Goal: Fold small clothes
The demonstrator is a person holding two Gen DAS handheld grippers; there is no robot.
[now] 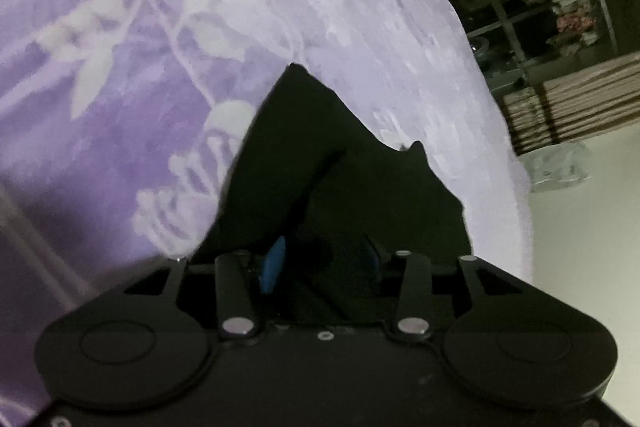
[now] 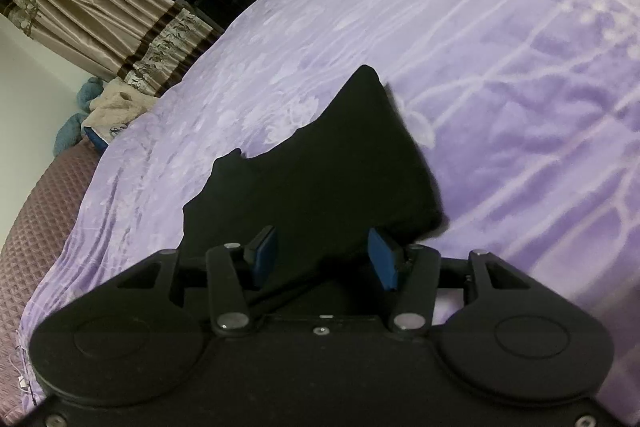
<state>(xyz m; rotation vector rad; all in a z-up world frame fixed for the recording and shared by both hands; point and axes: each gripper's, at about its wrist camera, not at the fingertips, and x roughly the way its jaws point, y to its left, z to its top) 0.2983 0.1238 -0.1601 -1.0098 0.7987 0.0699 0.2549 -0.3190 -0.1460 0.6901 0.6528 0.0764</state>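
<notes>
From the left wrist, the black garment [image 1: 320, 155] lies on the purple bedspread [image 1: 160, 47]; the left gripper [image 1: 320, 259] stands spread around its near edge, which should be gathered evenly. Its far pad is lost in the dark cloth.

From the right wrist, the right gripper [image 2: 324, 259] is likewise spread, cloth between the pads [image 2: 382, 259]; whether they press I cannot tell.

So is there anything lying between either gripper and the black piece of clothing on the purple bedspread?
Nothing visible. The black garment already lies between the blue pads of both the left gripper and the right gripper, on the purple floral bedspread.
</notes>
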